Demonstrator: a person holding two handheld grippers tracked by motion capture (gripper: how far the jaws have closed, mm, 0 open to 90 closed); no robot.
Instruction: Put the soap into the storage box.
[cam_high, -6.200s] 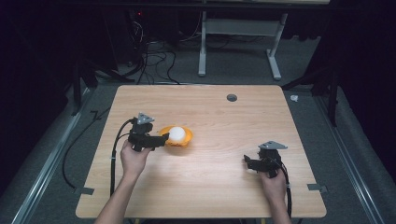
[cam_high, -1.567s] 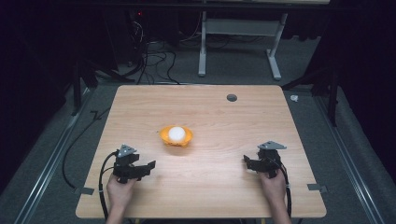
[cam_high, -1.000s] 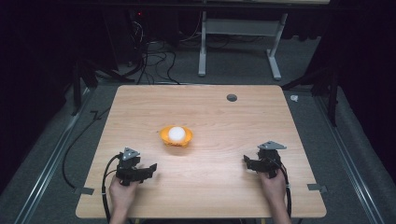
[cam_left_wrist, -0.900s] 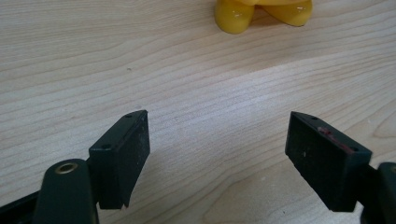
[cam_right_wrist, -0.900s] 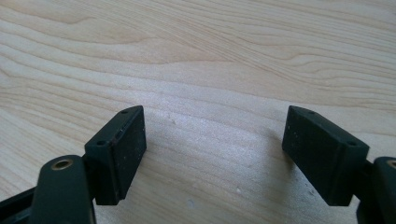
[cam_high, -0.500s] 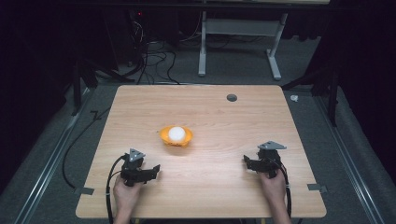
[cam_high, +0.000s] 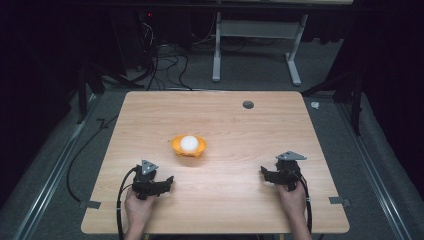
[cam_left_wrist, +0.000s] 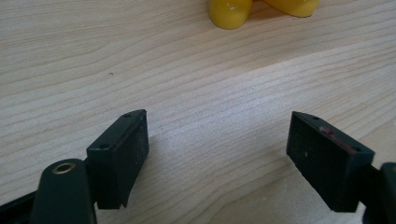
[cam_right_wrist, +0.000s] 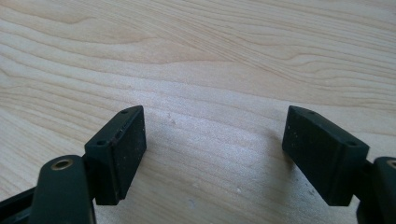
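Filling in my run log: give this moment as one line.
left gripper: open, empty, jaws just opening | right gripper: open, empty | white ball: in orange bowl, mid-table

Bowl (cam_high: 188, 146) is sitting near the middle of the table (cam_high: 225, 120), a ball (cam_high: 189, 143) resting in it. Left gripper (cam_high: 159, 184) is lying near the front edge, left of and nearer than the bowl, well apart from it. Right gripper (cam_high: 267, 175) is lying at front right. A round hole (cam_high: 248, 104) is sitting toward the far edge, behind and right of the bowl.
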